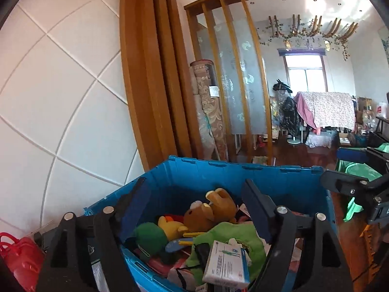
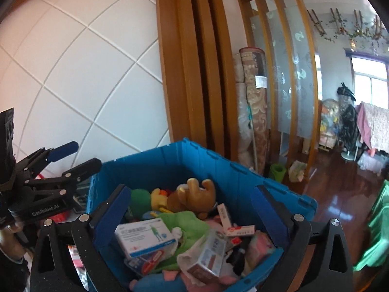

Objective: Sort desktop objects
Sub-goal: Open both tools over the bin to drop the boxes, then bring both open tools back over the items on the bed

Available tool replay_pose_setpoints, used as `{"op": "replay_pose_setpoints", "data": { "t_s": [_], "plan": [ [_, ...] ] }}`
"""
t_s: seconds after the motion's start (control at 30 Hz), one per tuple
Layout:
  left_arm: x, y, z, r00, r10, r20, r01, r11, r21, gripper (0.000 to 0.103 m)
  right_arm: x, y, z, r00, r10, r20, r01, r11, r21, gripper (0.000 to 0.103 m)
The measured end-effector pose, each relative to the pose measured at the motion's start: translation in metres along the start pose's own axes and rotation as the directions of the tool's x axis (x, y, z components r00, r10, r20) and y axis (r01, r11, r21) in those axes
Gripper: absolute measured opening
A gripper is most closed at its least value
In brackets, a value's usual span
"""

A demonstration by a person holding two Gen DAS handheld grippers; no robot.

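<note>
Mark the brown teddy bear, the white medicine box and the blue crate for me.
brown teddy bear [image 1: 209, 213], left wrist view, on its body.
white medicine box [image 2: 145, 237], right wrist view, on its top face.
blue crate [image 1: 218, 172], left wrist view, on its far inner wall.

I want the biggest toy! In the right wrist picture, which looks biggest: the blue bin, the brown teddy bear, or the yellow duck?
1. blue bin, biggest by far; it holds both toys.
2. brown teddy bear
3. yellow duck, though it is partly hidden, so its real size is unsure.

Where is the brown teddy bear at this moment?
In both views the brown teddy bear lies inside the blue crate, toward its far side, on the pile, right of the yellow plush toy.
</note>
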State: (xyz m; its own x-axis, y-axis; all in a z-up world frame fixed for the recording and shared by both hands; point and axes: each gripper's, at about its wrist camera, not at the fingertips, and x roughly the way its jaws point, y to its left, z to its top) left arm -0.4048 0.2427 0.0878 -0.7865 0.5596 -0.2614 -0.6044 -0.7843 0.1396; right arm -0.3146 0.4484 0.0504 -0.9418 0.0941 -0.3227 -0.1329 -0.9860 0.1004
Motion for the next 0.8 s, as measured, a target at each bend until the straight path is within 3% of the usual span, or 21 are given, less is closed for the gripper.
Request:
{"op": "replay_pose_setpoints", "data": {
  "t_s": [0.23, 0.53, 0.8],
  "plan": [
    [-0.021, 0.017, -0.028, 0.994, 0.108, -0.023, -0.108, 0.994, -0.034, 0.077, 0.01, -0.004, -0.006, 0.997, 0.077, -0.004, -0.076, 0.996, 0.04, 0.102],
    [-0.061, 0.05, -0.074, 0.969, 0.236, -0.068, -0.241, 0.968, -0.072, 0.077, 0.01, 0.038, -0.018, 0.987, 0.158, -0.041, -0.158, 0.987, 0.0, 0.102],
    [-0.117, 0.102, -0.116, 0.923, 0.367, -0.116, -0.377, 0.922, -0.085, 0.077, -0.007, 0.107, -0.027, 0.976, 0.209, -0.067, -0.212, 0.976, -0.054, 0.103]
  ]
}}
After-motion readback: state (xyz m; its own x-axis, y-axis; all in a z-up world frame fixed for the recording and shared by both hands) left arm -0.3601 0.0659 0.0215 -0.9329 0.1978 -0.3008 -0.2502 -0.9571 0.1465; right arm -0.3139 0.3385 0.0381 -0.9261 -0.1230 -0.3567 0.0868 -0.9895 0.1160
